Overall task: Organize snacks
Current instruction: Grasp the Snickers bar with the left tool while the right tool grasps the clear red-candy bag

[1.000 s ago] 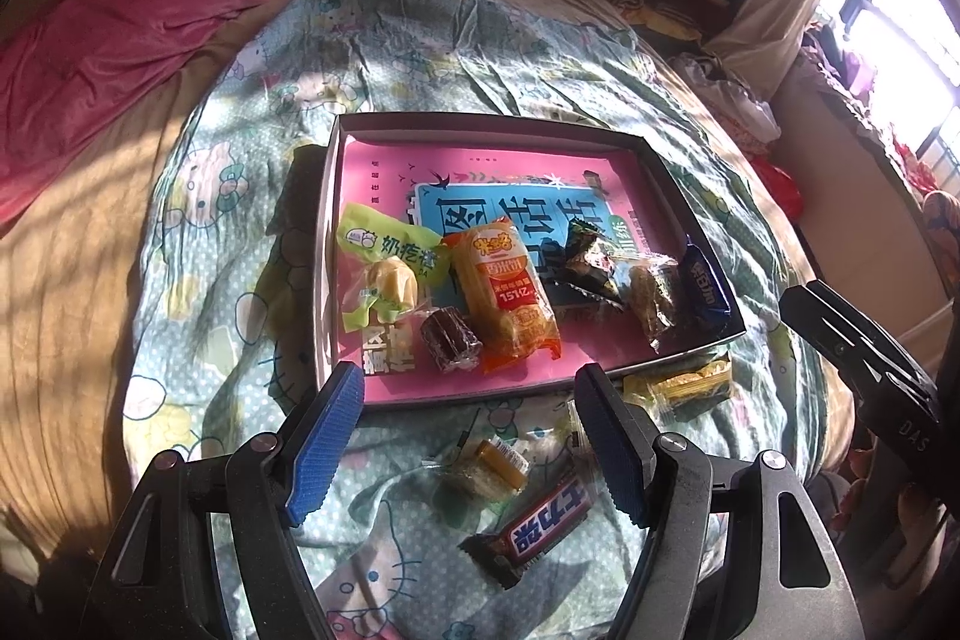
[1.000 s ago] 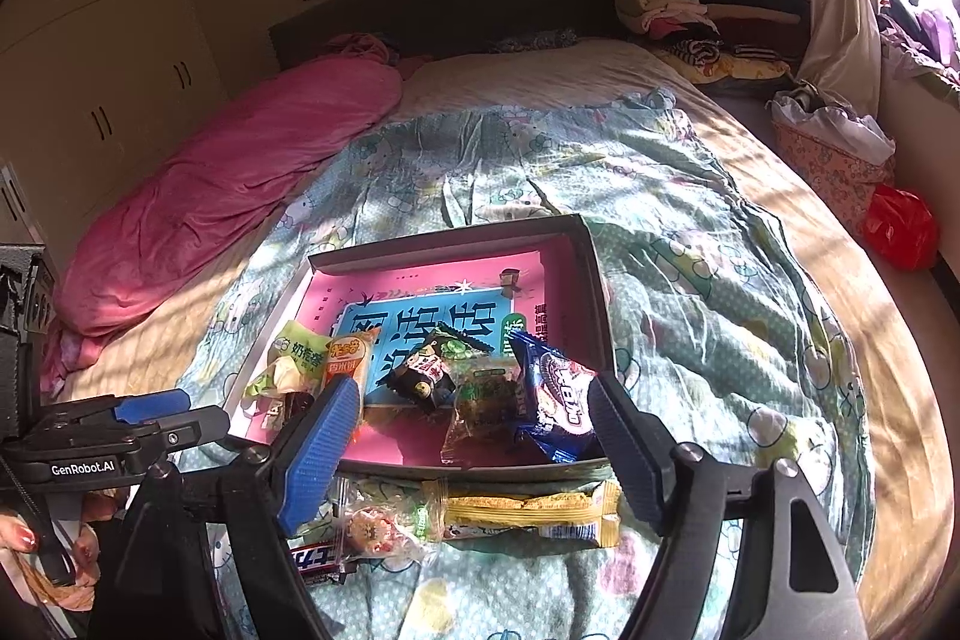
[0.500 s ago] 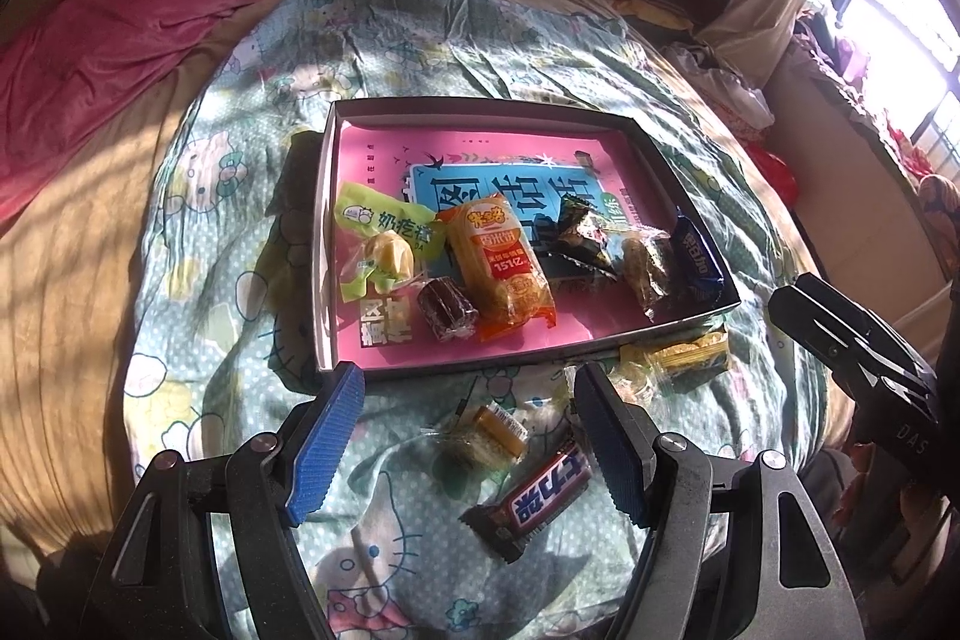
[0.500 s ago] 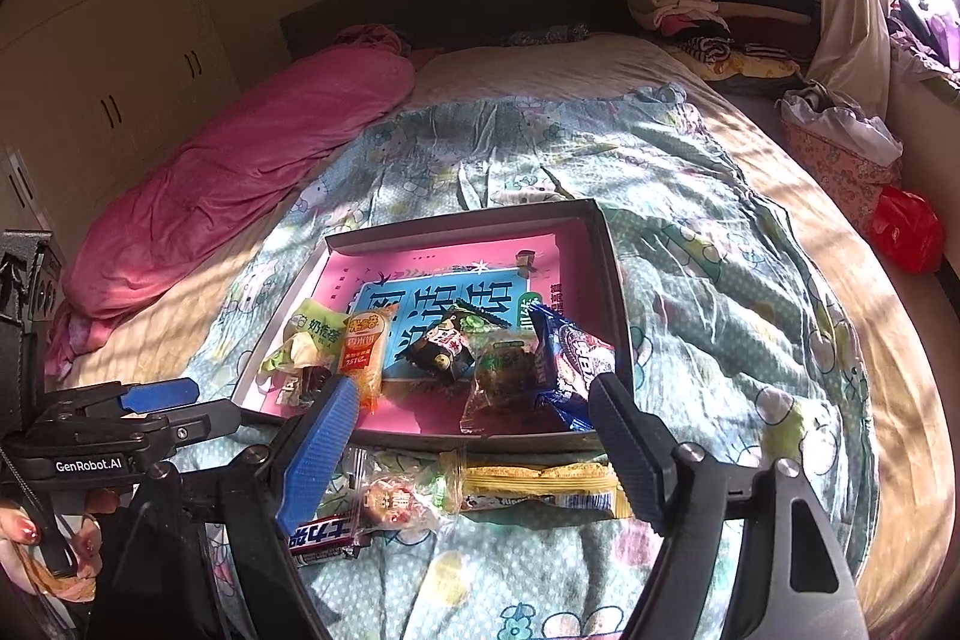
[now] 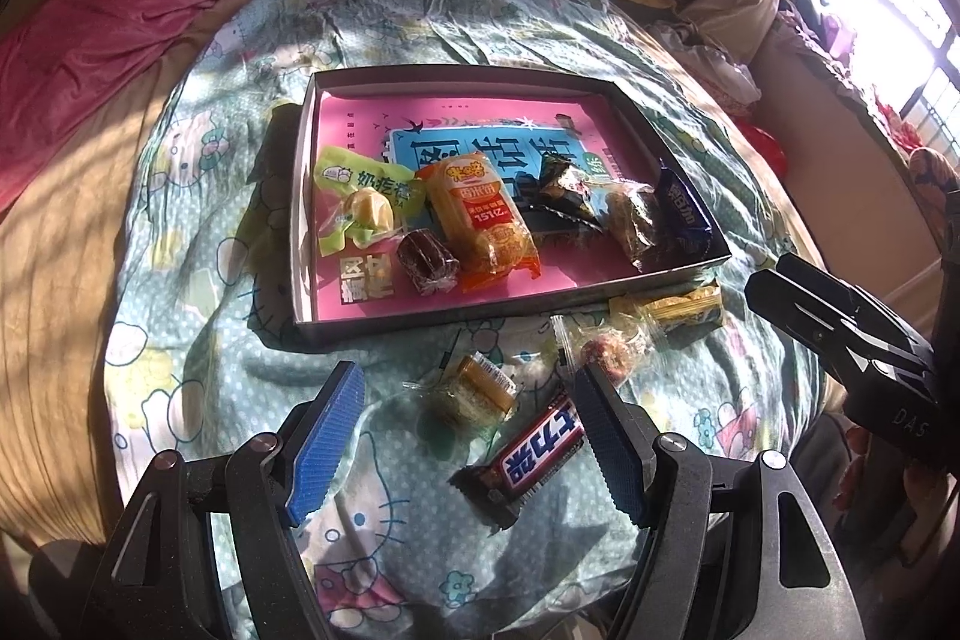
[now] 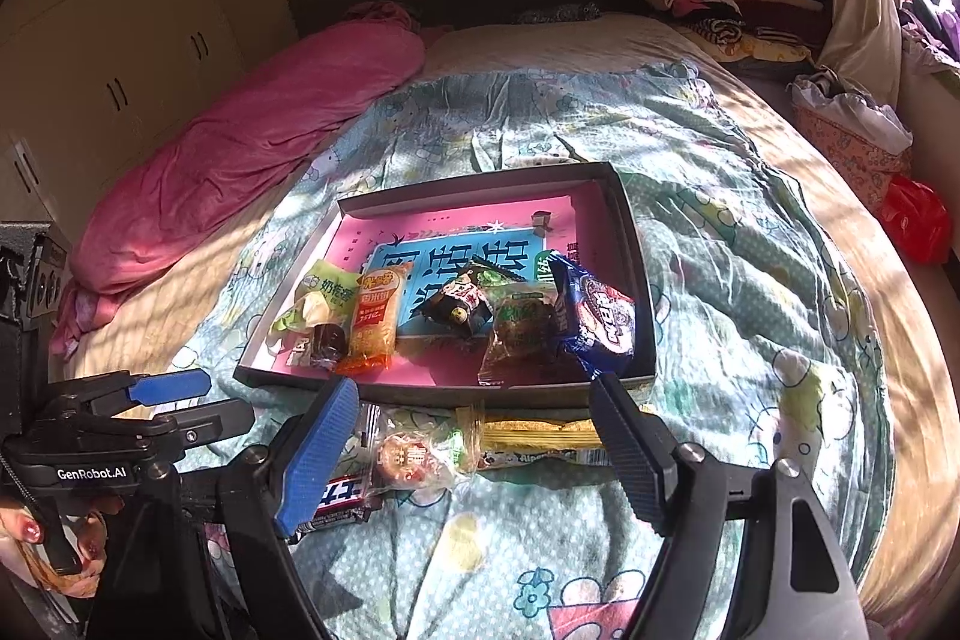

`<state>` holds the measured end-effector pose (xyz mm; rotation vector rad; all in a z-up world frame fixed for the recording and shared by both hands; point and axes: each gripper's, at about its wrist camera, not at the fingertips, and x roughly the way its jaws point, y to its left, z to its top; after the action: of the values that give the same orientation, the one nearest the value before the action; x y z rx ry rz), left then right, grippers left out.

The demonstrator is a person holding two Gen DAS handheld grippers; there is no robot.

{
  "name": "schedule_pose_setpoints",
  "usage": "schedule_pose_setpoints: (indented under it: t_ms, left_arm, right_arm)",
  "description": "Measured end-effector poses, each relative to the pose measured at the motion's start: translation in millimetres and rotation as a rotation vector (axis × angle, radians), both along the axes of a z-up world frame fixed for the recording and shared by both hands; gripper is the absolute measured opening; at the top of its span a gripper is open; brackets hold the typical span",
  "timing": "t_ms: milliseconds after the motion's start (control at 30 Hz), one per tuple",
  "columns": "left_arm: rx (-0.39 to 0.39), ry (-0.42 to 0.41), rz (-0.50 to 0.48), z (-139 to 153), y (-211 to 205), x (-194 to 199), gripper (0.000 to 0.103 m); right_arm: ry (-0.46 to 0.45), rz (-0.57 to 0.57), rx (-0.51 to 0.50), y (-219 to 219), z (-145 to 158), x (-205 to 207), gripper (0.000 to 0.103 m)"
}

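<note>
Blue ribbed pads face each other across an empty gap on the left gripper (image 5: 474,451), which hangs wide apart over two loose snacks: a small amber candy in clear wrap (image 5: 474,391) and a dark brown chocolate bar with white lettering (image 5: 528,454). Neither pad touches them; the wide spread probably readies it to take one. The right gripper (image 6: 474,451) is likewise spread and holds nothing, poised above a round reddish sweet in a clear packet (image 6: 408,460) and a long yellow wafer pack (image 6: 534,436).

All four loose snacks lie just in front of the shallow grey cardboard box with a pink printed floor (image 5: 303,196), likely waiting to be put in it. Inside the box, a green milk-candy pouch (image 5: 360,202), an orange rice-cake packet (image 5: 480,220) and a dark wrapped sweet (image 5: 429,262) lie toward its left end, while a blue cookie bag (image 6: 594,316) leans against its right wall, perhaps for want of flat room.

Beneath the box is a rumpled pale green cartoon-cat quilt (image 6: 720,250) on a bed. Left of the box lies a rolled pink blanket (image 6: 240,148); behind the box stand a dark headboard and piled clothes, with a sunlit window to its right.
</note>
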<state>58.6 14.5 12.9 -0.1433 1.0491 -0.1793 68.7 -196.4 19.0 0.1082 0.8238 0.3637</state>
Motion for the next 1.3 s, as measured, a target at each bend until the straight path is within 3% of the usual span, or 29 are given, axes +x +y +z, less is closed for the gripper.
schedule_pose_setpoints:
  t_ms: [433,1000,1100,1300]
  left_arm:
    - [0.006,0.046,-0.084,-17.1,-16.6,-11.9,0.074]
    - [-0.001,0.09,-0.201,-38.7,-39.6,-13.7,0.074]
    - [0.008,0.101,-0.216,-44.3,-42.9,-12.1,0.067]
    - [0.014,0.117,-0.235,-51.8,-46.8,-9.2,0.066]
  right_arm:
    - [0.056,0.022,0.002,5.0,-14.7,-3.1,0.079]
    - [0.198,0.033,0.026,8.3,-45.2,1.7,0.079]
    - [0.219,0.034,0.036,8.1,-49.3,2.1,0.08]
    - [0.272,0.049,0.071,12.0,-59.3,4.8,0.08]
